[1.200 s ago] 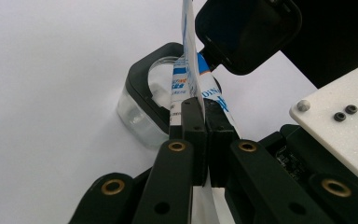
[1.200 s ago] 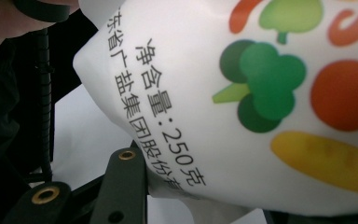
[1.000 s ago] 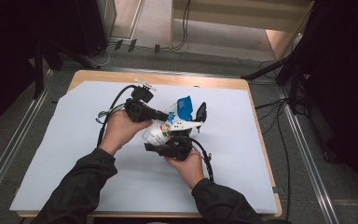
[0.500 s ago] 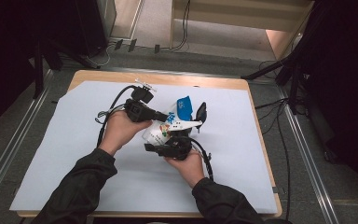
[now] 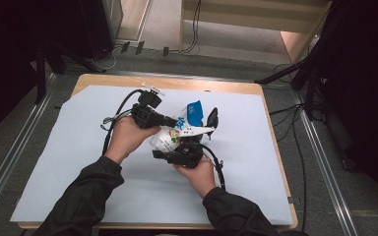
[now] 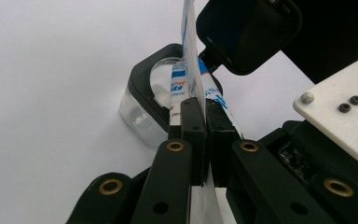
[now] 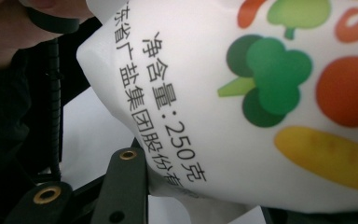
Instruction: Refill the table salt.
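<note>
Bag (image 7: 270, 116), white face: black Chinese print in two lines. First reads "净含量:250克". Second reads "…东省广盐集团股份有…", both ends cut off. Vegetable pictures printed beside text. Bag edge (image 6: 186, 79): blue-and-white print, characters too skewed to read.
</note>
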Available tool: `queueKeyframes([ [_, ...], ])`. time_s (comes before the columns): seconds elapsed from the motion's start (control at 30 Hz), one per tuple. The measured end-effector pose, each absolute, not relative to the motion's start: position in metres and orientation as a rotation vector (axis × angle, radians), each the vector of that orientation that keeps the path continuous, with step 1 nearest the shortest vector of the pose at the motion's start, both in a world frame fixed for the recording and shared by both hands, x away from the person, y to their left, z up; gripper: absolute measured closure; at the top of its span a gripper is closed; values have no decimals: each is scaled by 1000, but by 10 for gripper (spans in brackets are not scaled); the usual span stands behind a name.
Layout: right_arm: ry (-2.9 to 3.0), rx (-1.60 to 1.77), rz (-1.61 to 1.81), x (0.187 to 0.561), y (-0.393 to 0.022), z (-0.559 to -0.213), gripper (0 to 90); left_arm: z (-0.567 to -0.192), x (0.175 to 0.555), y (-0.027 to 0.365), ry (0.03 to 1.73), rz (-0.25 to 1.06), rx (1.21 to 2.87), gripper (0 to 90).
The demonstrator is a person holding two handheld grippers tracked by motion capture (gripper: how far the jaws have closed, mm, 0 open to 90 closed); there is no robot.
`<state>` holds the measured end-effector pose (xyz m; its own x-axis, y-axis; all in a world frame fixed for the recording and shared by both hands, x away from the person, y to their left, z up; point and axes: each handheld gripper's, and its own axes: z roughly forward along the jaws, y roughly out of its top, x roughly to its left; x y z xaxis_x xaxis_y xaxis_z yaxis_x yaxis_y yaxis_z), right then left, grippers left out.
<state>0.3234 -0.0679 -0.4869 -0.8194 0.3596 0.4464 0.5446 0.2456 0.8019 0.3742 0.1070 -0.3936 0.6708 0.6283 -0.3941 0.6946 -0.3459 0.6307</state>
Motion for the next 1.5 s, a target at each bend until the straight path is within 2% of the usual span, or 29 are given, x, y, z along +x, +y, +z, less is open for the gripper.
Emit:
queueKeyframes([
  [0.23,-2291,-865,-1637,325,-72,-486,647,-392,374,109,1006,-126,2056,835],
  [0.5,-2290,-847,-1633,326,-72,-486,647,-391,373,108,1005,-101,2073,877],
  [1.5,-2263,-821,-1624,329,-74,-483,645,-390,373,108,1005,-89,2059,880],
])
